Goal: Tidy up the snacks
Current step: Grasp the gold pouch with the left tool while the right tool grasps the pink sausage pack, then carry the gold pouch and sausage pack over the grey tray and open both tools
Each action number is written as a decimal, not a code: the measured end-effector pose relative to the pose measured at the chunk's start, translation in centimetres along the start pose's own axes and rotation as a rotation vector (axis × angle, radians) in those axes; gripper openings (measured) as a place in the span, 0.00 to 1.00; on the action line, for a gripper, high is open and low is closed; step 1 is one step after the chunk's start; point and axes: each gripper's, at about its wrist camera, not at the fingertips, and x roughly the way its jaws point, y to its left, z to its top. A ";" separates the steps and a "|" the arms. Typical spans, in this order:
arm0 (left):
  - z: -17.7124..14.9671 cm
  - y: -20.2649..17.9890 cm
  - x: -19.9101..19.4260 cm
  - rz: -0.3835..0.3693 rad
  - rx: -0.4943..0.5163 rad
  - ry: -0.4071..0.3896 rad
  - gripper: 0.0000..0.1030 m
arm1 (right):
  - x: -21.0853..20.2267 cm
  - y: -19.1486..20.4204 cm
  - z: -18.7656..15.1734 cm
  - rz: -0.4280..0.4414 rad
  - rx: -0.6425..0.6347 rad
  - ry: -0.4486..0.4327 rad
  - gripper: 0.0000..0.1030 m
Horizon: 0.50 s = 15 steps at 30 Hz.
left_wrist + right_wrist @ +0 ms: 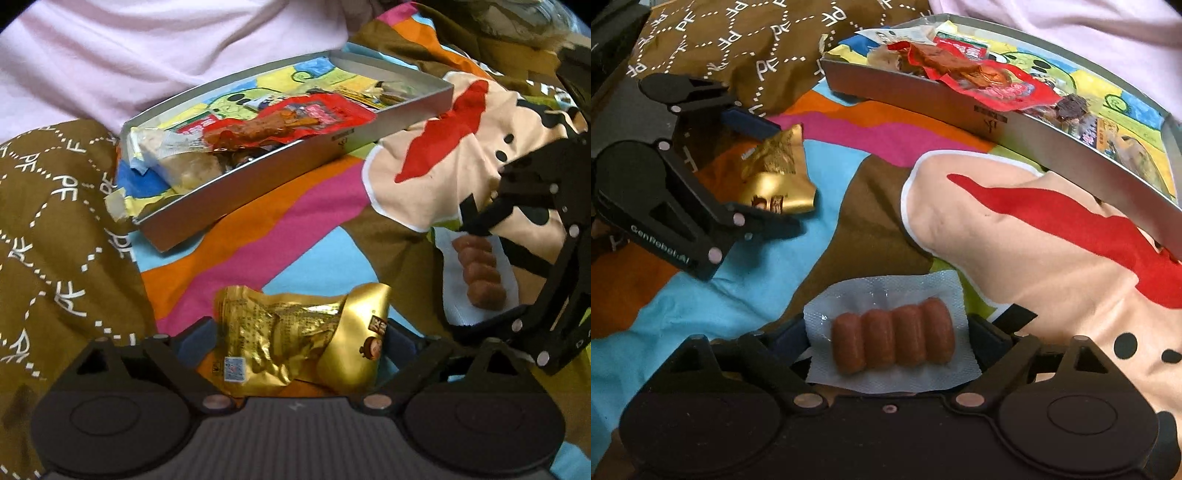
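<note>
The grey tin tray (258, 173) lies on the colourful patterned bedspread (295, 221), and it is the landmark here. Inside the tray, a red snack packet (295, 118) sits across the middle with a pale wrapped snack (173, 158) at one end and other small packets at the other end.

On the bedspread, on the near side of the tray and well apart from it, the gold foil packet (295, 339) lies between the wide-spread jaws of the left gripper (295, 343); whether the pads press on it cannot be told.

Nearer the camera than the tray in the right wrist view, the clear pack of four small sausages (892, 336) lies between the wide-spread jaws of the right gripper (886, 343); again a grip cannot be told
</note>
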 end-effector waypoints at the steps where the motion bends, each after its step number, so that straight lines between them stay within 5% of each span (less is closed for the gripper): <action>1: 0.1 0.2 -0.1 0.004 -0.007 -0.001 0.88 | -0.1 0.0 0.0 -0.001 0.005 -0.002 0.88; 15: -0.3 2.3 -2.0 -0.065 -0.290 0.033 0.79 | -1.8 1.4 -0.8 -0.044 0.003 -0.052 0.87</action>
